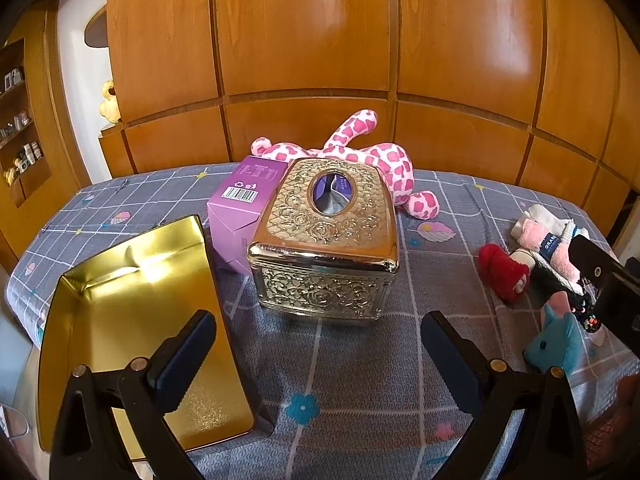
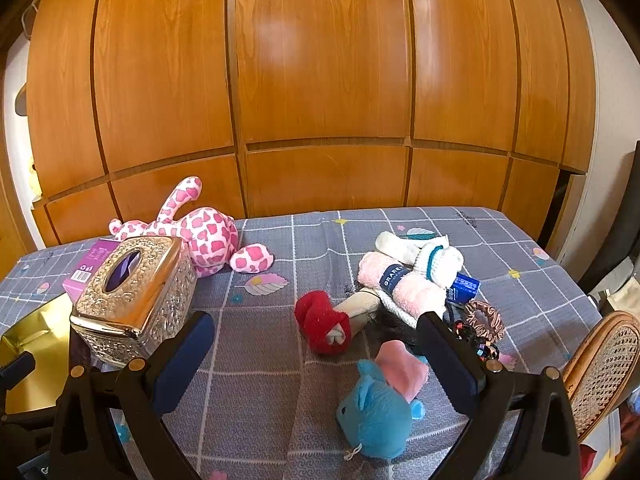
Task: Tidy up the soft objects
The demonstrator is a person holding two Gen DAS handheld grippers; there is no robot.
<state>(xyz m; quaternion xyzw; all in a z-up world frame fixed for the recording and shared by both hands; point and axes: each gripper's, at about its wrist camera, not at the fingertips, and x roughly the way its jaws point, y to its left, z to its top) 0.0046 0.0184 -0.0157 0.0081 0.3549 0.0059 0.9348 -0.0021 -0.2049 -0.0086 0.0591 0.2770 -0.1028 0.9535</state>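
- The gold tissue box (image 1: 324, 240) is hiding the near side of the pink spotted plush (image 1: 384, 160) and part of the purple carton (image 1: 240, 208) just left of it.
- Right of the tissue box, the right claw (image 1: 600, 280) is covering part of the pink towel roll (image 1: 556, 248).
- The carton's print is reading too small.

Your left gripper (image 1: 316, 354) hangs spread wide; gold tissue box (image 1: 326, 236) at twelve o'clock, gold tray (image 1: 120, 304) at nine.
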